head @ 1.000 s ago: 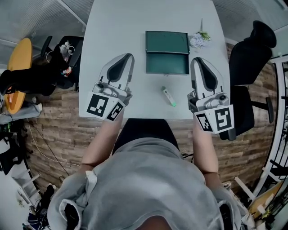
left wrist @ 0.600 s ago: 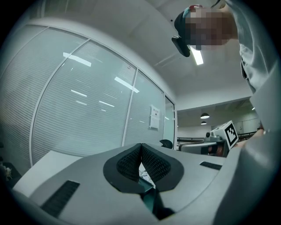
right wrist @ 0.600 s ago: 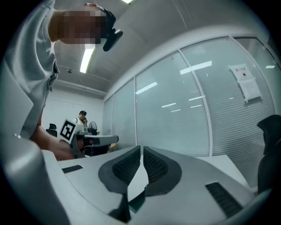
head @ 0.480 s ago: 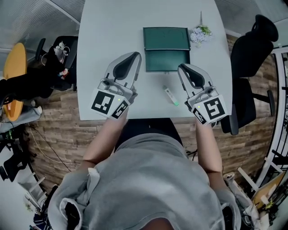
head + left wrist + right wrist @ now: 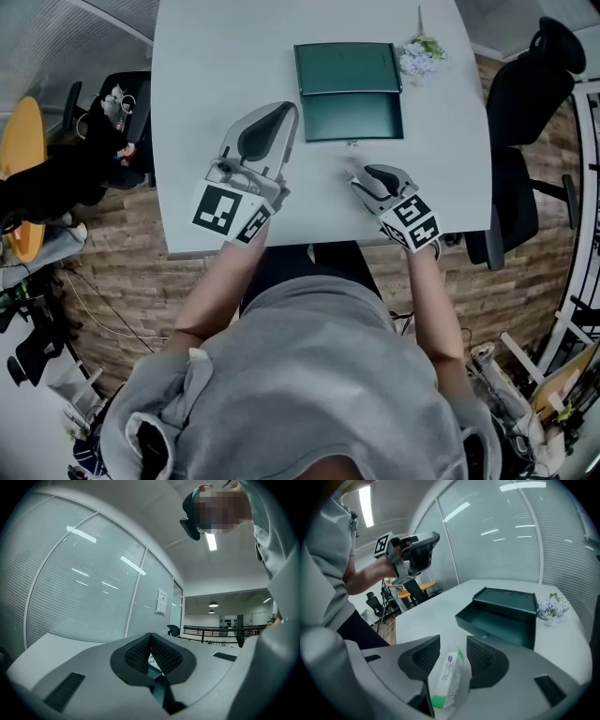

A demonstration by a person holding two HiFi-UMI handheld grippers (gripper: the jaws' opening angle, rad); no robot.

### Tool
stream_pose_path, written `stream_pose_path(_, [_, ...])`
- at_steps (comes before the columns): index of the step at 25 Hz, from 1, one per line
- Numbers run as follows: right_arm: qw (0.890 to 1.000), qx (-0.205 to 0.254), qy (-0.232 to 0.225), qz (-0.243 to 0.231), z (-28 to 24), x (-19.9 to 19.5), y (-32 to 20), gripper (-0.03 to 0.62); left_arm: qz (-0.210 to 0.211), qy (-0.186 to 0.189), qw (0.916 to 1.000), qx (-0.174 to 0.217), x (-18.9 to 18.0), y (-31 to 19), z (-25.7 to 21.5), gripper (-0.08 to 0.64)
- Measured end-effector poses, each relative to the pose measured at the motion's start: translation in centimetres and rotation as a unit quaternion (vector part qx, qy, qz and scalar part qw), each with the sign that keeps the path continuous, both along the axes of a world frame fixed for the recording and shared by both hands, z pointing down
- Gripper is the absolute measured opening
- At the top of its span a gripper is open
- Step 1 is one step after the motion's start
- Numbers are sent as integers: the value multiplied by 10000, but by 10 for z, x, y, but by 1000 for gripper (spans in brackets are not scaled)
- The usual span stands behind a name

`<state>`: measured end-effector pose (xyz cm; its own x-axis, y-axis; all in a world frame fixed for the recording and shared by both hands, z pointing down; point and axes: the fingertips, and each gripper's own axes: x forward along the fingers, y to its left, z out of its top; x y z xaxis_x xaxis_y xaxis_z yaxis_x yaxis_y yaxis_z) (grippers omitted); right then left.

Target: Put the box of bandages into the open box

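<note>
While the left gripper [image 5: 284, 111] has hardly shifted, hanging over the near-left part of the white table [image 5: 206, 56] with its jaws pressed together on nothing, the right gripper [image 5: 364, 180] has done nearly all the changing. A second ago it was held up over the table's near edge, off to the right, with its jaws together. It has since swung down and inward, tipping its nose towards the tabletop, and it now sits low where the box of bandages lay. Its jaws have just been opening, and the right gripper view shows them standing apart with the box of bandages [image 5: 446, 677] between them. This is a slim white carton with a green end, lying on the table and pointing away from the camera.

From the head view the carton is almost wholly covered by the gripper. The right-hand pad shows a clear gap. The left-hand pad looks very near the carton's side, though the angle does not settle whether it touches. I read no squeeze yet.

For the task, this means the reach is done and the grasp is not. The open green box [image 5: 501, 613] waits just beyond the carton, lid laid back, its tray empty as far as can be seen, with a sprig of flowers [image 5: 552, 606] beside it. Closing on the carton's long sides comes next, I judge.
</note>
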<state>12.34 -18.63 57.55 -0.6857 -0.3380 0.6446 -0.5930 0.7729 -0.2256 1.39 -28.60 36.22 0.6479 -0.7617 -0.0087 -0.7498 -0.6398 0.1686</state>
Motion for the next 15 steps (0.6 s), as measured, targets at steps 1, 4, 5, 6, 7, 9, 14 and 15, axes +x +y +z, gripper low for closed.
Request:
stream_pose_path(1, [9998,-70,142,-75,7,-1,4,164,16,-6,10000,-22,-1,-1,2,20])
stream_pose_path(4, [9969,-94,710,-328,28,-5,13,167,41,-49,10000,-56,-6,0,7,18])
stream_pose_path(5, [9951,-74,901,-409,35,-5,16,167,38,-64,10000,-64,-8,0,9,18])
stream_pose_path(6, [9929,-52,1082,-483,40,-5,18,167,35,-69,9999,-75,-9,1,10,18])
stream_pose_path(7, [9908,-35,1239,-546,44,-4,19,167,36,-65,9999,-86,-10,0,11,20])
stream_pose_path(9, [9883,-48,1404,-591,49,-4,19,166,47,-61,9999,-90,-11,0,12,18])
stream_pose_path(14, [9889,-112,1365,-581,47,-5,21,114,29,-50,10000,-63,-16,-1,12,18])
stream_pose_path(15, [9894,-117,1332,-565,45,-6,20,111,22,-44,10000,-60,-17,-1,11,18])
